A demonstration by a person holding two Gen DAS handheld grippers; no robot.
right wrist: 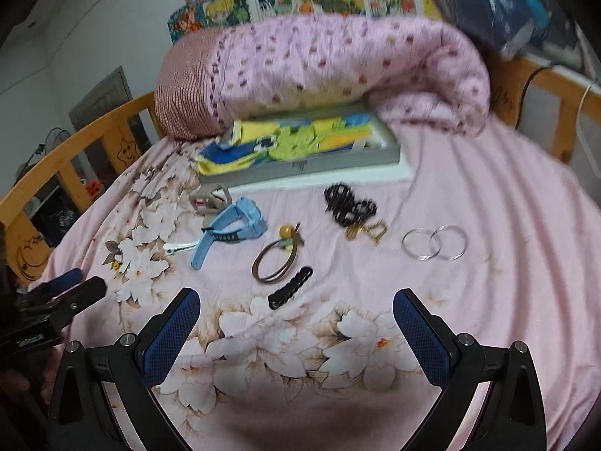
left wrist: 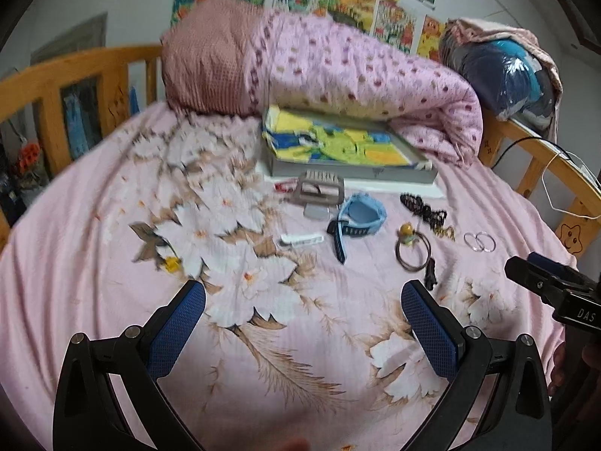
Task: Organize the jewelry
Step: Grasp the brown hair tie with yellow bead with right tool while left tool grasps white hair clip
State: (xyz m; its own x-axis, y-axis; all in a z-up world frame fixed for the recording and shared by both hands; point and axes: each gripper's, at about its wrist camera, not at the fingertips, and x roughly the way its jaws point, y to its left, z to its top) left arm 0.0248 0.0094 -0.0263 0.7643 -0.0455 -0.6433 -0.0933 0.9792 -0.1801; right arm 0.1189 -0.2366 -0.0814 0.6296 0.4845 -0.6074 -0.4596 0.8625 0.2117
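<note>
Jewelry lies scattered on the pink floral bedsheet (left wrist: 112, 319). A blue watch (left wrist: 357, 221) (right wrist: 229, 231), a brown hair tie with a yellow bead (left wrist: 411, 250) (right wrist: 280, 257), a black hair clip (left wrist: 431, 274) (right wrist: 290, 288), black beads (left wrist: 422, 208) (right wrist: 349, 203), two silver hoops (left wrist: 479, 242) (right wrist: 434, 243) and a white clip (left wrist: 300, 240) (right wrist: 180, 247) lie ahead of both grippers. A grey tray (left wrist: 349, 174) (right wrist: 300, 167) holds a colourful cloth. My left gripper (left wrist: 304, 300) is open and empty. My right gripper (right wrist: 296, 308) is open and empty just before the black clip.
A rolled pink quilt (left wrist: 338, 71) (right wrist: 330, 67) lies behind the tray. Wooden bed rails (left wrist: 75, 75) (right wrist: 67, 150) curve around both sides. A beige buckle-like piece (left wrist: 321, 188) (right wrist: 208, 199) sits by the tray. A small yellow item (left wrist: 171, 263) lies at left.
</note>
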